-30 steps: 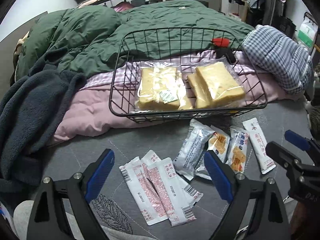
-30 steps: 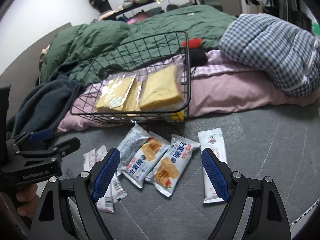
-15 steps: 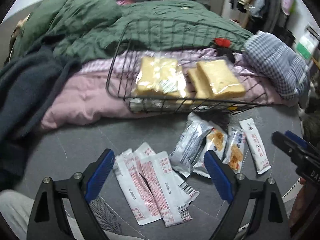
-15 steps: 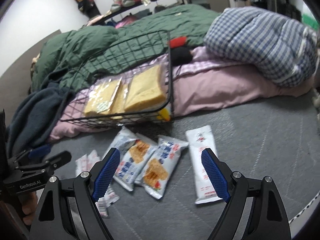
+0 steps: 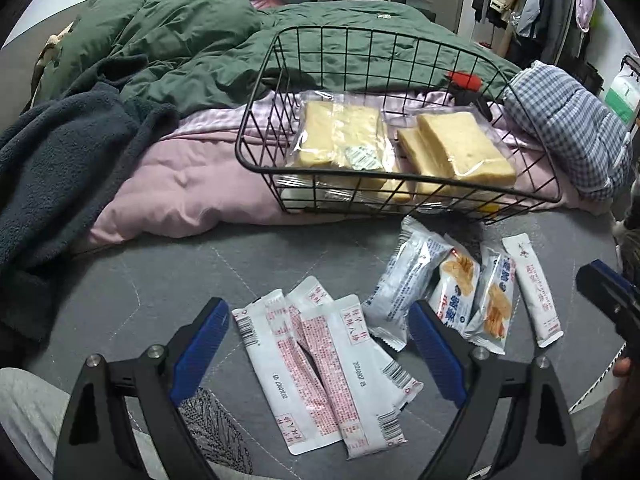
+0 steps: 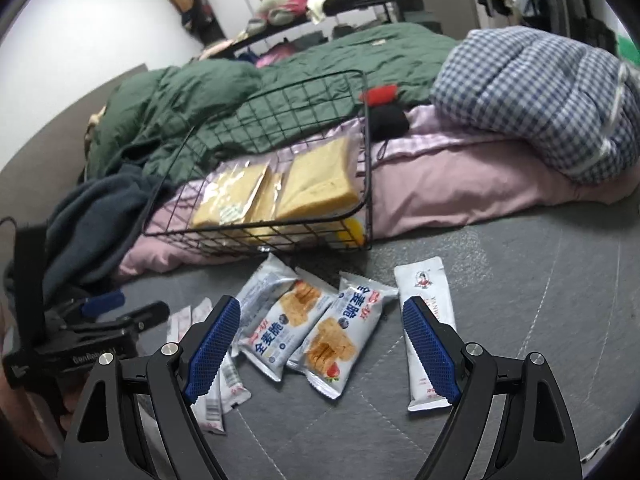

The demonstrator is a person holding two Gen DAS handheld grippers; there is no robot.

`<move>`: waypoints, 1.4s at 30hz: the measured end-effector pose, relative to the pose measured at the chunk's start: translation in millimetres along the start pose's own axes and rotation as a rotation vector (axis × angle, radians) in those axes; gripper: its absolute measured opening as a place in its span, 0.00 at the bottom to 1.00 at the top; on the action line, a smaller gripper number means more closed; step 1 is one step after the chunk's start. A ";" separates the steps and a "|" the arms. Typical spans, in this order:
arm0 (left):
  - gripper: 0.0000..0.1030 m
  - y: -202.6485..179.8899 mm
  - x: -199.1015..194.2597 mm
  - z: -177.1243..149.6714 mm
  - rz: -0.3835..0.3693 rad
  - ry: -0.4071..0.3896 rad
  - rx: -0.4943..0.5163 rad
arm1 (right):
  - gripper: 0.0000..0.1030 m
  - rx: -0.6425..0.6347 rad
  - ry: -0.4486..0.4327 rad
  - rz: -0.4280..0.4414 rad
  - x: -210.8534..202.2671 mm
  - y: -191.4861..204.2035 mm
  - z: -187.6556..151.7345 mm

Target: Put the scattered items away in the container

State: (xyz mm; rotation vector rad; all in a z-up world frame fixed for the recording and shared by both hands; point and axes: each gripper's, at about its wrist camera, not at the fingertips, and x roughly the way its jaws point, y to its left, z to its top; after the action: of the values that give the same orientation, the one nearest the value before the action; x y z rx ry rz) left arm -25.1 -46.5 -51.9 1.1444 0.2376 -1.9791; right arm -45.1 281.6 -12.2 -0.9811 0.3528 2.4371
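Observation:
A black wire basket (image 5: 256, 148) (image 6: 366, 160) rests tilted on pink bedding and holds bagged bread slices (image 5: 344, 136) (image 6: 316, 184). On the grey mat in front lie white sachets with red print (image 5: 320, 364), blue-and-white cracker packets (image 5: 456, 292) (image 6: 304, 324) and one long white sachet (image 5: 534, 284) (image 6: 424, 320). My left gripper (image 5: 320, 352) hangs open just above the red-print sachets, nothing between its fingers. My right gripper (image 6: 320, 340) is open over the cracker packets, the long sachet beside its right finger.
A green duvet (image 5: 180, 40), a dark fleece blanket (image 5: 52, 168) and a blue checked quilt (image 6: 532, 92) crowd the bed behind the basket. A grey trouser leg (image 5: 24, 412) shows at the lower left. Clothes hang at the back right.
The left gripper has sunk closer to the red-print sachets and rolled a little, so the basket now sits higher and larger. The right view has shifted slightly, with the packets nearer its fingers.

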 end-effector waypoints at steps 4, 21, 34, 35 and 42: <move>0.88 6.0 6.1 -3.0 -0.053 0.046 -0.059 | 0.83 0.009 0.017 -0.033 2.1 -0.7 -1.4; 0.88 12.7 50.2 -36.7 -0.014 0.209 -0.115 | 0.83 0.008 0.191 -0.138 56.5 -11.7 -21.0; 0.73 -1.7 65.8 -47.4 -0.029 0.275 -0.116 | 0.83 0.057 0.215 -0.136 69.5 -22.8 -19.0; 0.69 0.8 63.8 -47.2 -0.046 0.274 -0.120 | 0.83 0.057 0.214 -0.136 70.0 -22.3 -18.4; 0.43 6.2 59.9 -50.0 -0.092 0.308 -0.175 | 0.83 0.035 0.223 -0.141 74.9 -18.0 -16.0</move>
State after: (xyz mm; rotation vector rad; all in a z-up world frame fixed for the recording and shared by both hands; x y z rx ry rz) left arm -3.9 -57.9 -126.3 1.3389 0.6206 -1.8125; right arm -73.0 315.9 -77.2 -1.2232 0.3861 2.1942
